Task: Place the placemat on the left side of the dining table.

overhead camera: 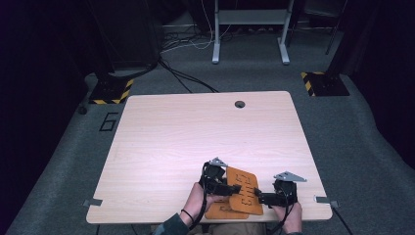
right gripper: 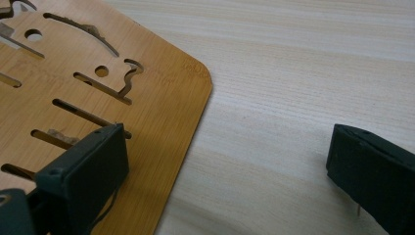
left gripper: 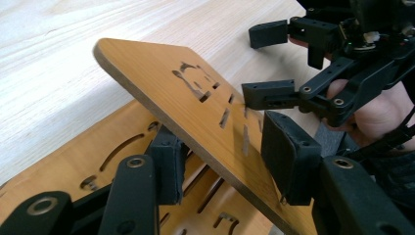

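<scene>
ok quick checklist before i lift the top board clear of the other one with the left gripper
1. Left hand-held gripper shut on the top board: ok, one jaw under and one over its edge.
2. Top board off the bottom board: ok at the far end, which is tilted up; the near end cannot tell.
3. Right hand-held gripper free of the boards: ok, open and holding nothing, one jaw over a board's corner.
4. Bottom board flat on the table: ok.
5. Grip firm enough to lift: cannot tell.
</scene>
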{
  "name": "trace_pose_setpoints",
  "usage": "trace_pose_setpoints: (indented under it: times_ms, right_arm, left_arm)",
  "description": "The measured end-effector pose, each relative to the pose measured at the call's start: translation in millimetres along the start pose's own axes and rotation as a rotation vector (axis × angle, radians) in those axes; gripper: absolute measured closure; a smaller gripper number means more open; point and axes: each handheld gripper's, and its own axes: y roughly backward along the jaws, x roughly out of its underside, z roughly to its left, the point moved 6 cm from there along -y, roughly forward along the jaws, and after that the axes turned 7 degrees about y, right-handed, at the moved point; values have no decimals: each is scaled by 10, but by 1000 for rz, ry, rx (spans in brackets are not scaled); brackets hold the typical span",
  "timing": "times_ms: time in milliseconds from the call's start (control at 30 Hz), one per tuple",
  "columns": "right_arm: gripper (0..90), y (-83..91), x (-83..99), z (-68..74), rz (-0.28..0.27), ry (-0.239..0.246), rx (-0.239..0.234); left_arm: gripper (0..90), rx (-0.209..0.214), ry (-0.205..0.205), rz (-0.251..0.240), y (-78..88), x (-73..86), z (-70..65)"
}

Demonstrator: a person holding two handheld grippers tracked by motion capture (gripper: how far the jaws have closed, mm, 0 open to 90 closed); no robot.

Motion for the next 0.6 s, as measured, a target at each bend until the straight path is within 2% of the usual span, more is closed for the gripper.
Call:
trace_pose_setpoints:
  times_ms: [100, 333, 467, 600]
  right_arm:
    - [11, 7, 3, -16, -4, -13, 8]
    - [13, 17, 3, -46, -14, -35, 16]
    - [7, 23, 3, -62, -20, -55, 24]
    - [0, 28, 2, -79, -17, -51, 44]
  left_arm:
    - [544, -1, -17, -6, -8, -35, -63]
    - [592, -8, -58, 29, -125, -69, -188]
    - [601, -6, -54, 32, -147, -120, -198]
    - [636, 0, -36, 48, -169, -173, -158]
